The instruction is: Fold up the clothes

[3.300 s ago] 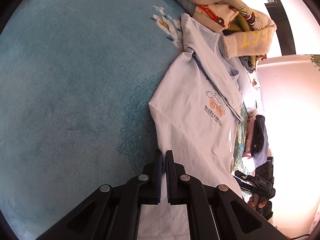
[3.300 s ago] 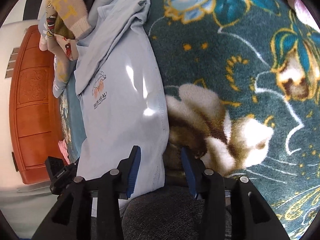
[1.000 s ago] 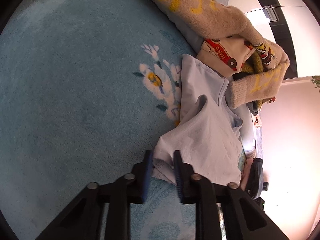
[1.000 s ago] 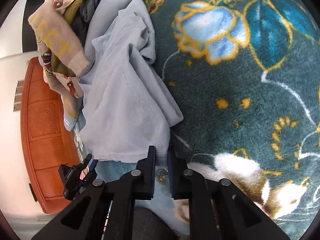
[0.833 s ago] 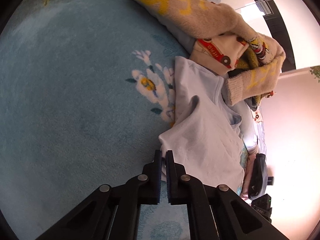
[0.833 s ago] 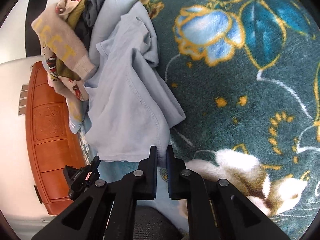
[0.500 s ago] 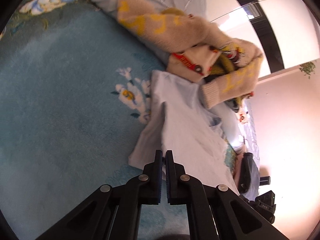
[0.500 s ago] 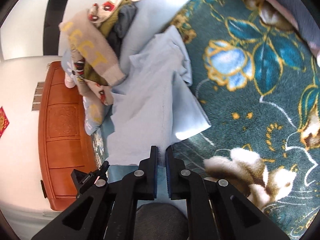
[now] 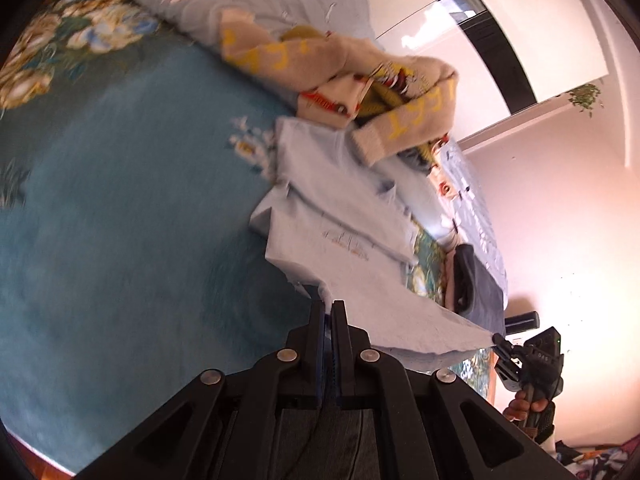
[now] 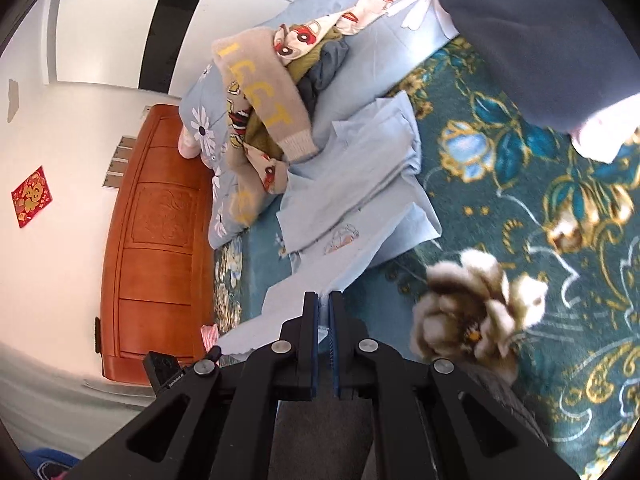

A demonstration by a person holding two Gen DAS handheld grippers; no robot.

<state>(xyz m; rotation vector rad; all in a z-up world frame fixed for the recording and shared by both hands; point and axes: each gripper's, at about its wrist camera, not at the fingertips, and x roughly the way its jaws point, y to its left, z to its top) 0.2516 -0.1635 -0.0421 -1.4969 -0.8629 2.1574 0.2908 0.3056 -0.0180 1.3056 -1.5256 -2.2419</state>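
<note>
A light blue T-shirt (image 9: 340, 220) with a small orange print lies partly folded on the teal floral blanket (image 9: 100, 200). Its near hem is lifted off the blanket and stretched between both grippers. My left gripper (image 9: 328, 308) is shut on one hem corner. My right gripper (image 10: 324, 300) is shut on the other corner of the T-shirt (image 10: 352, 184). In the left wrist view the right gripper (image 9: 498, 340) shows at the far right, pinching the hem, with a hand (image 9: 524, 404) behind it. The left gripper (image 10: 214, 354) shows at the lower left of the right wrist view.
A pile of clothes topped by a beige sweater (image 9: 320, 56) with yellow letters sits just beyond the shirt on a daisy-print quilt (image 10: 208, 128). A dark folded garment (image 10: 540, 40) lies at the right. A wooden headboard (image 10: 152, 240) stands at the bed's end.
Both pairs of jaws closed on the shirt's near hem. Both grippers then rose and pulled back, lifting the hem and drawing the shirt out taut between them.
</note>
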